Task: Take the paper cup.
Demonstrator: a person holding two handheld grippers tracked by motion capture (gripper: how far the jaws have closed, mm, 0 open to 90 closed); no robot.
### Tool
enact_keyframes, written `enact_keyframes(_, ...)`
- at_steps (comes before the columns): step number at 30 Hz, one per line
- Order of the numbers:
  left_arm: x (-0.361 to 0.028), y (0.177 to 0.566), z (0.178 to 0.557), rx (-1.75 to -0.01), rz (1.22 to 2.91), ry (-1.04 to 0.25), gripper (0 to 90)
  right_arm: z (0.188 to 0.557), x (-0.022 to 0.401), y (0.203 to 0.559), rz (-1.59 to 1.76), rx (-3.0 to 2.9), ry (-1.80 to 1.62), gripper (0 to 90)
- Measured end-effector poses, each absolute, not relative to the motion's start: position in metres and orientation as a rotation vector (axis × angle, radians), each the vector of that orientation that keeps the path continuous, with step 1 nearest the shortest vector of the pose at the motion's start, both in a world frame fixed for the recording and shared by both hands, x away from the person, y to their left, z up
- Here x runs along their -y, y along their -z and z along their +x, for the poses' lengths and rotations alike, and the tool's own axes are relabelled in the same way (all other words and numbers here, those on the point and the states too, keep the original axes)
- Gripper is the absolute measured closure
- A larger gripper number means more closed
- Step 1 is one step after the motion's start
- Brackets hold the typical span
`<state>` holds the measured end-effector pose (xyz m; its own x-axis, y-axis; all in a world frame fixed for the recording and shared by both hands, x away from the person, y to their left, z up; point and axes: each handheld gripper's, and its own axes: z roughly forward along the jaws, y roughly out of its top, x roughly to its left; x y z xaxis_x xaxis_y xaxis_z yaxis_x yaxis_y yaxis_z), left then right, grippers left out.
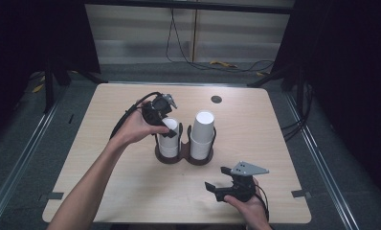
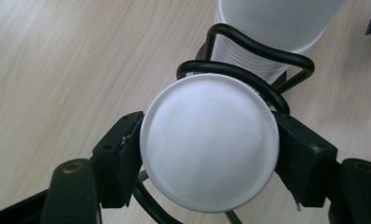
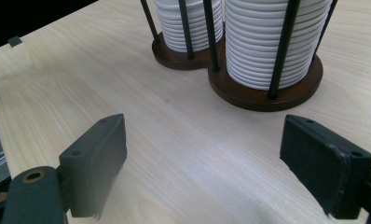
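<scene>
High view: near the middle of the desk (image 1: 107, 143), a dark double-ring holder (image 1: 184, 155) with two stacks of upside-down white cups; left tongs (image 1: 169, 129) down over the top cup (image 1: 168, 125) of the left stack, right tongs (image 1: 216, 179) resting near the desk's near edge toward its right corner, jaws apart. Left gripper view: both pads pressed against opposite sides of the top cup's (image 2: 209, 142) round upturned base, clamped on it, black wire rings of the holder (image 2: 249, 74) just beyond. Right gripper view: right tongs (image 3: 202, 163) wide apart over bare wood, nothing between, holder (image 3: 267, 95) and ribbed stacks well ahead.
</scene>
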<state>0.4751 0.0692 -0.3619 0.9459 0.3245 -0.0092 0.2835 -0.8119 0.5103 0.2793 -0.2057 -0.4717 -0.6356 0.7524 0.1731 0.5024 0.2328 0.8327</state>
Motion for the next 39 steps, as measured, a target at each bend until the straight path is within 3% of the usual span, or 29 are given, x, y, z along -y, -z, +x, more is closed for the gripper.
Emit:
enact_keyframes(21,-0.070,0.358,0.478,-0.446,2.555,-0.072,32.9,0.280,0.206,0.472,1.186,-2.250,-1.360,14.8)
enact_keyframes(39,-0.070,0.338,0.475,-0.413,2.544,-0.116,34.1,0.280,0.205,0.473,1.186,-2.250,-1.360,14.8)
